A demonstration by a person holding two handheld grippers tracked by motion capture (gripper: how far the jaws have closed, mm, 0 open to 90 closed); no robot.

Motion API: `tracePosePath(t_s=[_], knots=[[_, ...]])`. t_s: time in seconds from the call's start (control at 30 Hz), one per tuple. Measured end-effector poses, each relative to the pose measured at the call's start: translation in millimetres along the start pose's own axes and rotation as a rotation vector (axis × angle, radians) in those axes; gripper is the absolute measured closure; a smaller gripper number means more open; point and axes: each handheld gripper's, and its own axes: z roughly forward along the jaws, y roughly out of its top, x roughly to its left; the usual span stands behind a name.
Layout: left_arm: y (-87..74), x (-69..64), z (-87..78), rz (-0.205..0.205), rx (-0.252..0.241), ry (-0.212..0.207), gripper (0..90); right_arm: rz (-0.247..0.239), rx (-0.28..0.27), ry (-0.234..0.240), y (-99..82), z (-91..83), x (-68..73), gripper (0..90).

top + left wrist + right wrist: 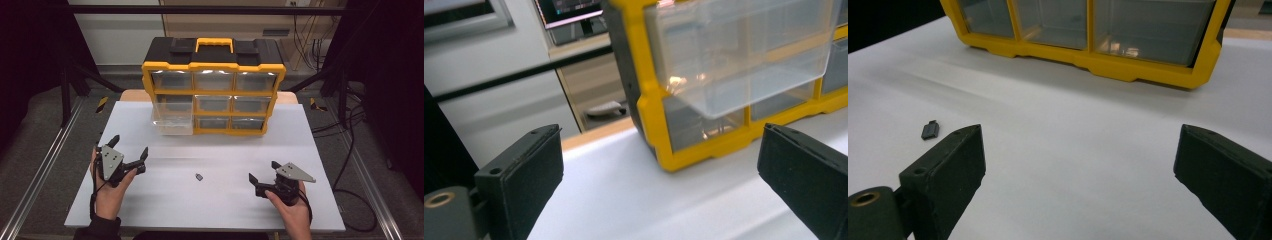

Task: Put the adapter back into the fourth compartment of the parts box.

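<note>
Clear drawer (172,116) pulled out of yellow organizer (213,93) left column, left gripper (130,150) jaws wide, empty, near it, right gripper (261,171) wide, empty, small dark part (199,176) between grippers on table (320,150).

Your left gripper (129,145) black with grey three-cornered plate, right gripper (263,171) alike, black cables, dark left sleeve (97,230).

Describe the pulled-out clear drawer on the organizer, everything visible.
The clear drawer looks like transparent, glossy plastic with a box shape. It juts forward from the left column, middle row of the yellow-and-black organizer, over the white table. Its contents cannot be made out. Neither gripper touches it.
</note>
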Motion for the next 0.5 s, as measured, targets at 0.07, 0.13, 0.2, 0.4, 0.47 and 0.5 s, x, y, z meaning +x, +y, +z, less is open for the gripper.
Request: tracePosePath(t_s=[0.07,0.13,0.2,0.4,0.47,0.5], knots=[[-6.5,3.6,-4.0,-0.045,0.003,-0.018,3.6,-0.003,0.012,-0.002,2.8,1.9,0.9,6.5],[-13.7,5.6,-8.2,-0.056,0.019,-0.024,2.3,-0.009,0.024,0.004,8.3,4.6,3.8,6.5],[-18.7,7.6,-11.6,-0.083,0.016,-0.029,2.2,-0.023,0.042,0.005,15.0,7.5,9.2,6.4],[-30.1,15.2,-22.6,-0.120,0.024,-0.024,2.2,-0.050,0.093,0.016,30.4,18.3,22.5,7.3],[-32.2,16.4,-25.4,-0.109,0.028,-0.020,2.2,-0.055,0.121,0.029,35.3,23.1,27.1,7.7],[-33.8,17.0,-26.9,-0.114,0.027,-0.018,2.2,-0.060,0.135,0.037,37.6,26.1,29.3,7.7]])
